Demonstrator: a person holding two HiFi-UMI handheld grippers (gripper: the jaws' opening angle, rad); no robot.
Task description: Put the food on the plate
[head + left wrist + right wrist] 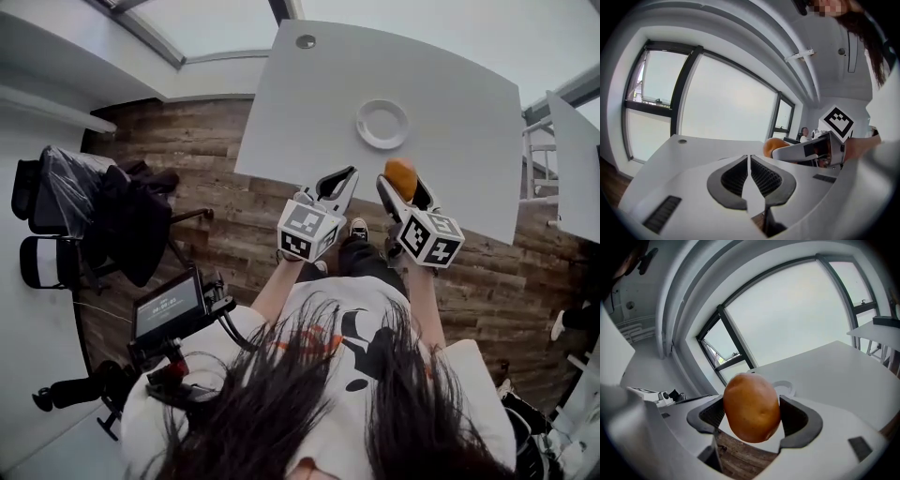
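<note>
Your right gripper [403, 187] has its jaws clamped on the food [400, 174], an orange-brown, potato-like lump. In the right gripper view the food [751, 406] stands with its long axis roughly upright between the jaws, which press on its narrower sides. It is held in the air, over the near edge of the counter [450, 94] or just short of it, with wooden floor showing below.

The plate [360, 124] is empty. It sits on the counter, straight ahead of those jaws and a little to their left. The right gripper view agrees: a bit of the plate's rim [786, 386] peeks out just behind the top of the food. What counts for the coming move is that the plate lies forward of the food, well apart from it, with bare counter between.

Your left gripper [347, 176] hangs beside the right one, near the same edge. Its jaws are together with nothing between them, as the left gripper view shows [749, 164]. It lies slightly further from the plate than your right one and has no part here, I judge.

You have the food in hand, so the placing is the step to do. Carry it forward over the plate's middle. Because it stands upright and looks rounded, it may tip or roll on release, so lower it close before you part the jaws.
</note>
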